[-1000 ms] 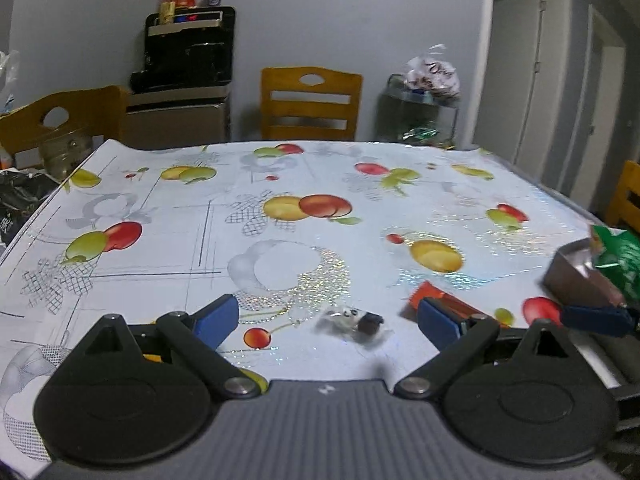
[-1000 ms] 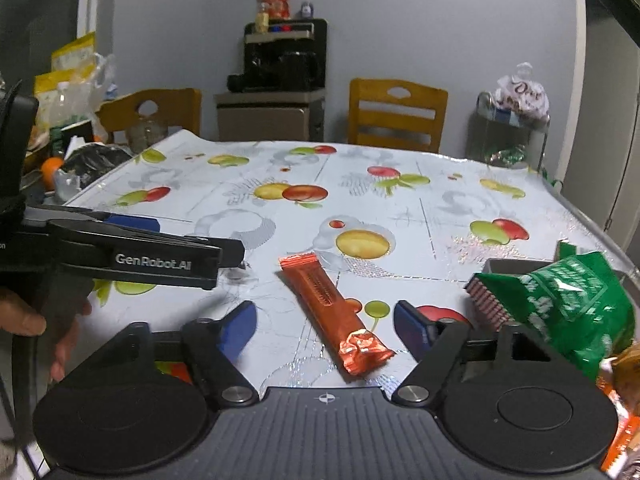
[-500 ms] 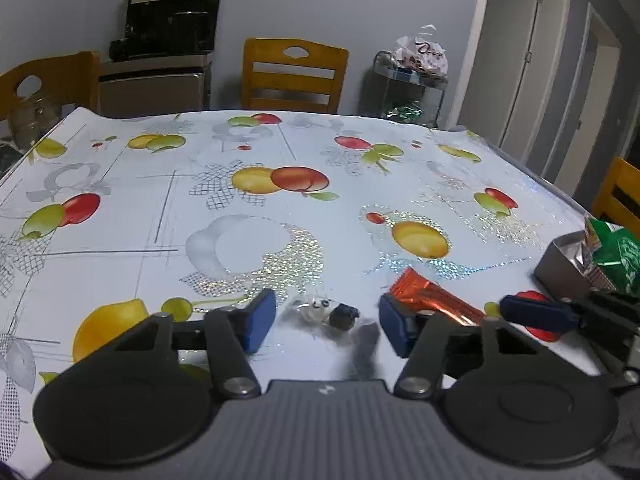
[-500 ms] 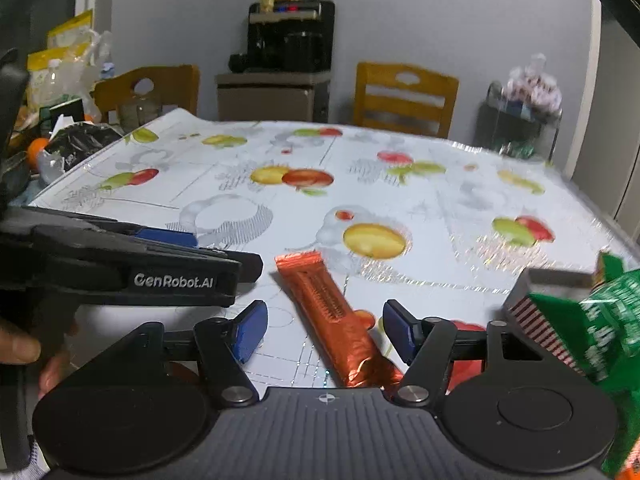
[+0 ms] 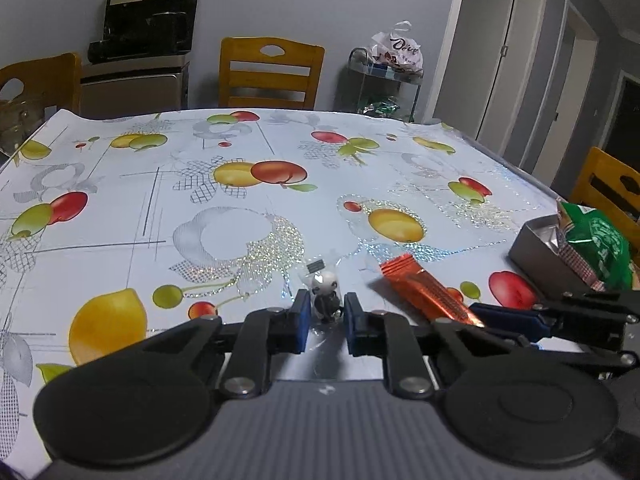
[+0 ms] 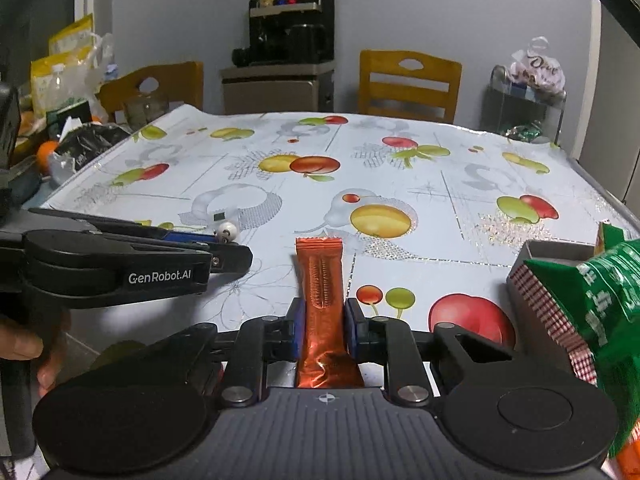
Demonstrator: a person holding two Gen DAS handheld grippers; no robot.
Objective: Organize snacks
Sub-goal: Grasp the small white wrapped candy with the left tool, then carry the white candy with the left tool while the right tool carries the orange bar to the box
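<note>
My left gripper [image 5: 325, 320] is shut on a small clear-wrapped candy [image 5: 326, 294] with a white-and-black panda figure, down at the tablecloth. My right gripper [image 6: 325, 330] is shut on an orange foil snack bar [image 6: 321, 280] that lies lengthwise on the table. The bar also shows in the left wrist view [image 5: 426, 292], with the right gripper's blue pads [image 5: 506, 316] at its near end. In the right wrist view the left gripper [image 6: 216, 240] sits to the left with the candy [image 6: 227, 232] at its tip. A grey box [image 6: 552, 304] at the right holds a green snack bag [image 6: 600, 304].
The table [image 5: 160, 184] has a fruit-print cloth. The box [image 5: 548, 252] and green bag [image 5: 600, 244] stand at its right edge. Wooden chairs [image 5: 272, 72] stand at the far side. Bags and an orange [image 6: 48, 150] lie off the left edge.
Both grippers have closed: the left on the small panda candy, the right on the orange bar. The bar now lies straight between the right fingers.
</note>
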